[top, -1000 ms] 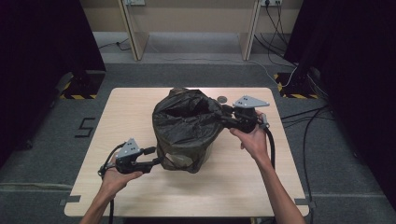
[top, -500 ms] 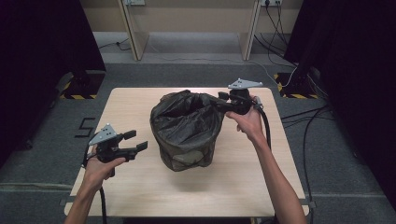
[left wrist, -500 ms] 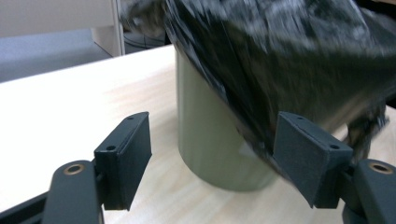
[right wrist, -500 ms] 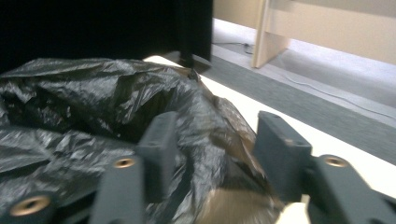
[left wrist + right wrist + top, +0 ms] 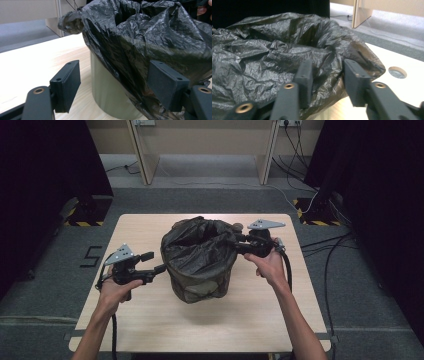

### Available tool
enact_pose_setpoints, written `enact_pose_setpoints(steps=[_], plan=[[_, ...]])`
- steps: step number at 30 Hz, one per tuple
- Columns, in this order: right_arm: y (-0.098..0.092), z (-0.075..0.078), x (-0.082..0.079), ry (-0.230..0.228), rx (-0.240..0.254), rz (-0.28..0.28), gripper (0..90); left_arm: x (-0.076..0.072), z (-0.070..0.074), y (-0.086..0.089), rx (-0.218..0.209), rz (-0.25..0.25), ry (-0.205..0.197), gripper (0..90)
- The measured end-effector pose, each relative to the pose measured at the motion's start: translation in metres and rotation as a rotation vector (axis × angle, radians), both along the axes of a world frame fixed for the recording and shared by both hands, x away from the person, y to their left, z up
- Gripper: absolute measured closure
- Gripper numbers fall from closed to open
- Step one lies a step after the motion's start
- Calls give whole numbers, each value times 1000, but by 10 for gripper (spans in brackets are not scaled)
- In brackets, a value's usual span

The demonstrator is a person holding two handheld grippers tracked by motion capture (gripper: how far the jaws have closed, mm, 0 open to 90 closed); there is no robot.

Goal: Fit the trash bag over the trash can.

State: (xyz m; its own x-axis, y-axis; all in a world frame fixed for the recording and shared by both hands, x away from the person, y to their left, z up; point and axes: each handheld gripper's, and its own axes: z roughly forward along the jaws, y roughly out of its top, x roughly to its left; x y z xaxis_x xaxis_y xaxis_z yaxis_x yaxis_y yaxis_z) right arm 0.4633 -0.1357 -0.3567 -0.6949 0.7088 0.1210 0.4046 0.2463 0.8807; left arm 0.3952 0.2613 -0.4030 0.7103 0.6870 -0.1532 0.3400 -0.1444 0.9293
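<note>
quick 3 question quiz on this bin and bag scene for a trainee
1. True or false: the black bag lines a round bin that stands on the wooden table.
2. Which gripper is at the bag's rim? A) left gripper B) right gripper
3. Fill in: the left gripper's jaws stand ____ with nothing between them.

Key
1. True.
2. B: its jaws straddle a fold of the rim and have just been closing.
3. Open, beside the bin.

A light wooden table [image 5: 150, 330] stands on grey carpet [image 5: 45, 320]. A white "5" [image 5: 90, 256] marks the floor at its left. Yellow-black striped tape [image 5: 82, 223] lies farther back, and cables [image 5: 330, 255] trail at the right.
</note>
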Motion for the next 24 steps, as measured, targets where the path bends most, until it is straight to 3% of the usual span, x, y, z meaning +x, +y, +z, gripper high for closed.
enact_pose_setpoints(steps=[3, 7, 11, 12, 17, 21, 23, 24], plan=[[-6, 4, 0, -15, 18, 8, 741, 5, -6, -2, -50, -48, 51, 320], [-15, 7, 0, -22, 46, 22, 801, 5, -11, -7, -42, -116, 26, 582], [-24, 4, -1, -35, 59, 24, 831, 3, -13, -9, -25, -134, 9, 825], [-25, 2, -1, -34, 58, 20, 834, 3, -15, -11, 0, -135, 7, 863], [-30, -9, -3, -47, -9, 2, 848, 4, -25, -13, 37, -134, 19, 896], [-30, -32, -5, -33, -70, 25, 849, 2, -41, -9, 52, -119, 39, 895], [-30, -39, -9, -23, -77, 44, 798, 0, -42, -7, 45, -120, 35, 889], [-30, -41, -11, -10, -86, 43, 714, -2, -42, -6, 46, -122, 34, 867]])
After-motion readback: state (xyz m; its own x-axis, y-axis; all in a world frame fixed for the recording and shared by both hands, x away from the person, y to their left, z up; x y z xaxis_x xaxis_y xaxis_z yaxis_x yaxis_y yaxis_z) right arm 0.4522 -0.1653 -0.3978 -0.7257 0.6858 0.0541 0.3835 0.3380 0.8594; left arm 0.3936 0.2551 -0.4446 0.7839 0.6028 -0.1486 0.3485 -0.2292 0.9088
